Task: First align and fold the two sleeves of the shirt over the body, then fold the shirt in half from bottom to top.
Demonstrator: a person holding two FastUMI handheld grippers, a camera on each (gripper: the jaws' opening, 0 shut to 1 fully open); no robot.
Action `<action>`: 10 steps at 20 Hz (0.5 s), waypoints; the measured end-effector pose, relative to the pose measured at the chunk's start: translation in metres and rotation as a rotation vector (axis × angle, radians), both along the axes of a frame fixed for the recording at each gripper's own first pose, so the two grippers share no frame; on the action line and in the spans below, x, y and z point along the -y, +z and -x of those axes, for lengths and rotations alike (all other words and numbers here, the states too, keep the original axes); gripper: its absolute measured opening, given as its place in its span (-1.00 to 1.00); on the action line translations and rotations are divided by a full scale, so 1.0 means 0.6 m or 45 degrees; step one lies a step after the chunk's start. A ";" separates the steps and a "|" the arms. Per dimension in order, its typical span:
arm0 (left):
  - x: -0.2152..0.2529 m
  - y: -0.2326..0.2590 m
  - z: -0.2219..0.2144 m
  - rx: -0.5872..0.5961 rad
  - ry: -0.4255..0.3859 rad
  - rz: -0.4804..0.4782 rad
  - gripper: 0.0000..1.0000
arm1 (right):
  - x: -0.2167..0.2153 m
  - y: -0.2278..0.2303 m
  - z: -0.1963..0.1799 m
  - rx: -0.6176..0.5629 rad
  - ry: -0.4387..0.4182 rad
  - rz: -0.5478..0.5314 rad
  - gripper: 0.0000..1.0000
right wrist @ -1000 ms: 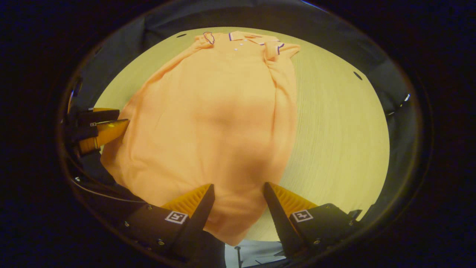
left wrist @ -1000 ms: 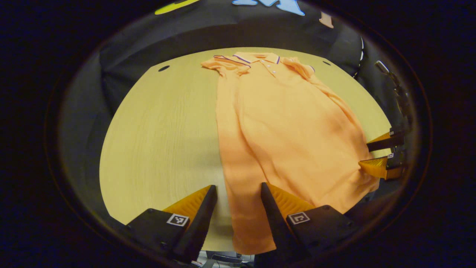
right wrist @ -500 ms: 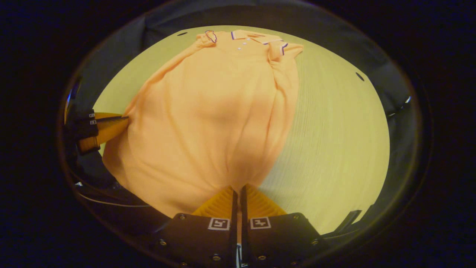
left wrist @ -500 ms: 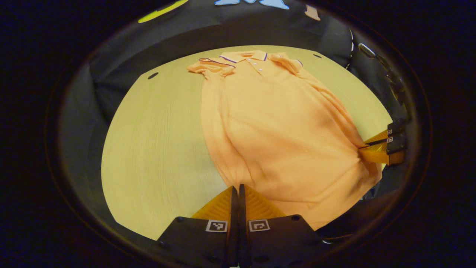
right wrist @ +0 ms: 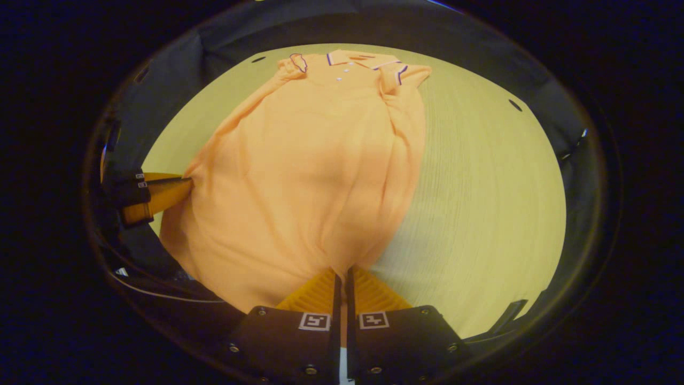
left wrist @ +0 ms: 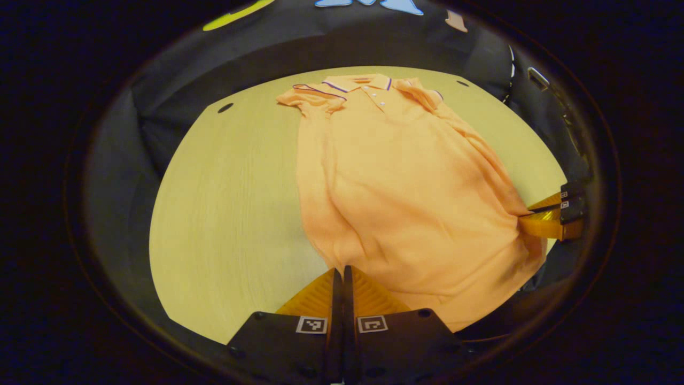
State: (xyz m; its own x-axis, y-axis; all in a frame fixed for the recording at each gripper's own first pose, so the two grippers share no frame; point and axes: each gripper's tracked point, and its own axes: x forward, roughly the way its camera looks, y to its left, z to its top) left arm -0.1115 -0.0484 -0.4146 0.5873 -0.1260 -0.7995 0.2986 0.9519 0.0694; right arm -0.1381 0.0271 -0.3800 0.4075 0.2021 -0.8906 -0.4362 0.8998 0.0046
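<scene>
- Lying flat on the table (left wrist: 230, 214): orange shirt (left wrist: 406, 187), collar at the far end, both sleeves folded in over the body.
- Left gripper (left wrist: 339, 272) pinching one bottom corner of the hem, fingers pressed together on cloth.
- Right gripper (right wrist: 342, 274) clamping the other bottom corner likewise.
- Hem bunching slightly between the two.

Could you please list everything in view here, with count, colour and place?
Polo shirt: one, orange with dark-trimmed collar and cuffs, lying collar-away on the table, sleeves folded in, bottom hem gathered at the near edge.
Table: one, pale yellow wood grain, under the shirt.
Table holes: several, dark, near the far edge.
Left gripper: one, jaws shut on the shirt's near left hem corner.
Right gripper: one, jaws shut on the near right hem corner.
</scene>
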 end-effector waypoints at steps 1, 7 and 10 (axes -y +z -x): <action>0.000 0.008 -0.010 0.011 0.009 0.008 -0.87 | -0.003 0.009 -0.009 0.010 -0.010 -0.018 -0.89; 0.004 0.067 -0.098 0.106 0.009 0.008 -0.87 | -0.024 0.080 -0.096 0.121 -0.069 -0.112 -0.89; 0.015 0.095 -0.147 0.150 -0.009 0.010 -0.87 | -0.038 0.119 -0.160 0.185 -0.101 -0.158 -0.89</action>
State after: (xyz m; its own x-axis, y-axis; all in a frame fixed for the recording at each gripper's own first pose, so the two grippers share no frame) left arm -0.0232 -0.0572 -0.3576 0.6759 -0.1364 -0.7243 0.2958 0.9503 0.0971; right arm -0.0423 0.0497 -0.3087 0.5487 0.2689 -0.7916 -0.3683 0.9278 0.0598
